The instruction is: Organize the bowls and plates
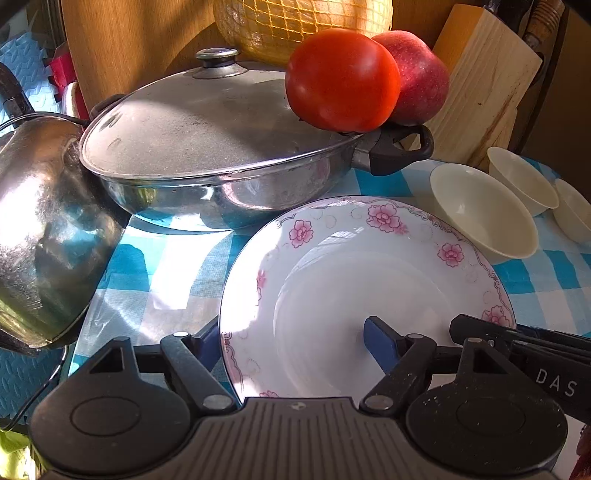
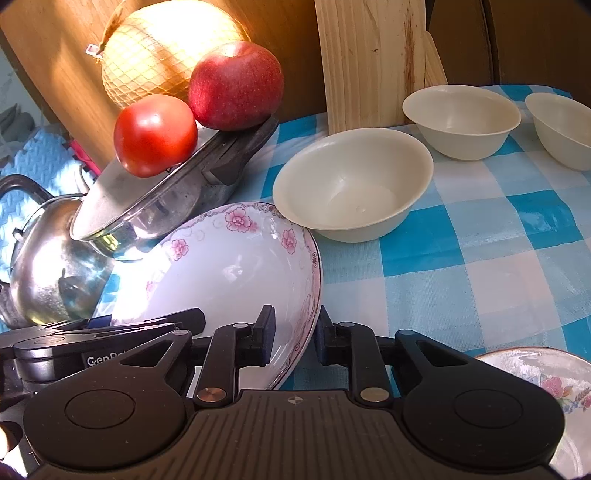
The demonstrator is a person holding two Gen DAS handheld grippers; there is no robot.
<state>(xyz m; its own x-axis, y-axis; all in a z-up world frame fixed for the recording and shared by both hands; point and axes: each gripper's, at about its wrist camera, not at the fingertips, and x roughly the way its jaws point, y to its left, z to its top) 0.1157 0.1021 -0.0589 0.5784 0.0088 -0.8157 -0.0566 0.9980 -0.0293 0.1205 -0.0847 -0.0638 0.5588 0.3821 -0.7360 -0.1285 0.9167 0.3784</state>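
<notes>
A white deep plate with pink flowers (image 1: pixel 369 258) (image 2: pixel 229 266) sits tilted over the blue-checked cloth, in front of the pan. My left gripper (image 1: pixel 295 343) is open and straddles the plate's near-left rim, with one finger outside it and the other over the well. My right gripper (image 2: pixel 295 332) is shut on the plate's right rim, one pad inside and one outside. Three cream bowls (image 2: pixel 351 184) (image 2: pixel 461 118) (image 2: pixel 561 125) stand apart in a row to the right. Part of a second floral plate (image 2: pixel 554 387) shows at the bottom right.
Close behind the plate is a lidded steel pan (image 1: pixel 203 140) with a tomato (image 1: pixel 340 81) and an apple (image 1: pixel 424 74) resting on it. A steel kettle (image 1: pixel 44 229) crowds the left. A netted melon (image 1: pixel 295 26) and a wooden board (image 1: pixel 487 81) stand at the back.
</notes>
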